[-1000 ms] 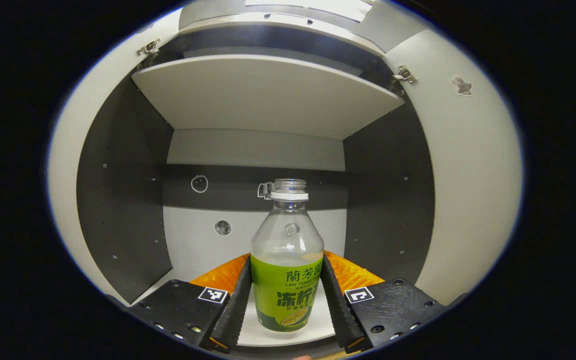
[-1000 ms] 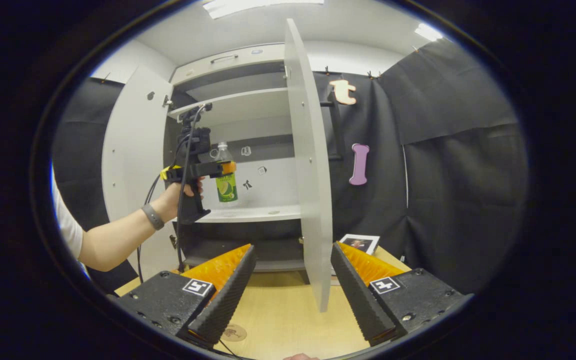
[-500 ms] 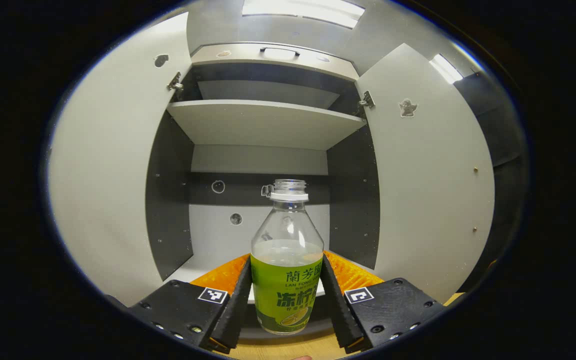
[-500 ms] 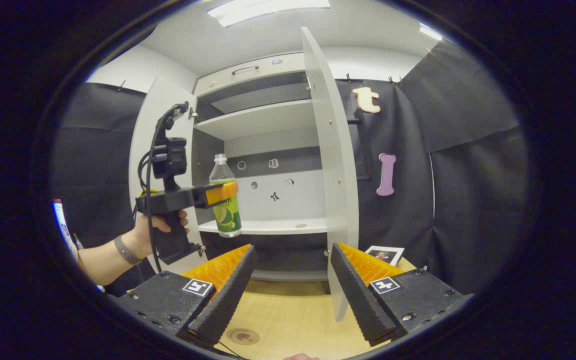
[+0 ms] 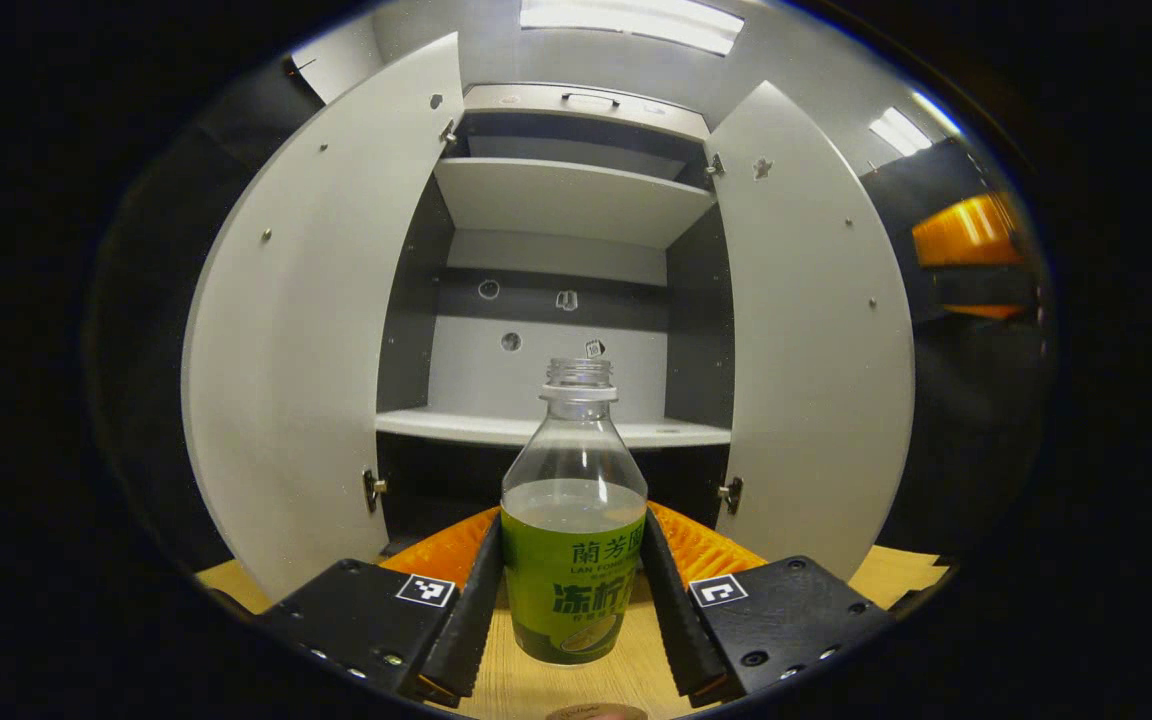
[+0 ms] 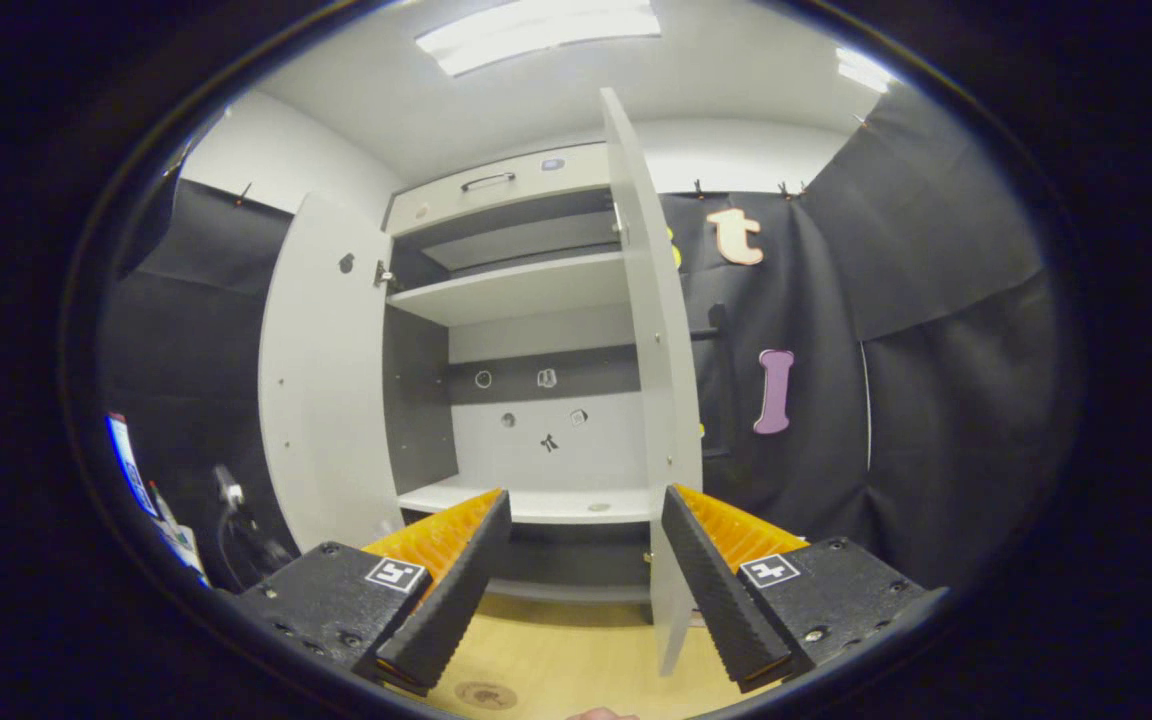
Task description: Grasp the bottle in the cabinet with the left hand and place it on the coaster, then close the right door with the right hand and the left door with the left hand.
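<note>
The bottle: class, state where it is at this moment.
In the left gripper view, the bottle stands upright, clamped between the left gripper fingers, out in front of the open cabinet, above the wooden table.

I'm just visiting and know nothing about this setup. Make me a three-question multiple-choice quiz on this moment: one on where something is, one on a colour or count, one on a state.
1. Where is the bottle?
A. On the cabinet shelf
B. Between the left gripper's fingers, out in front of the cabinet
C. Lying on the table

2. What colour is the bottle's label?
A. Green
B. Red
C. Blue

3. How do the cabinet doors stand?
A. Both shut
B. One shut
C. Both open

Answers:
1 B: the left gripper clamps it, with the shelf bare behind.
2 A: the wrap is green.
3 C: the left door and right door both swing outward.
</note>
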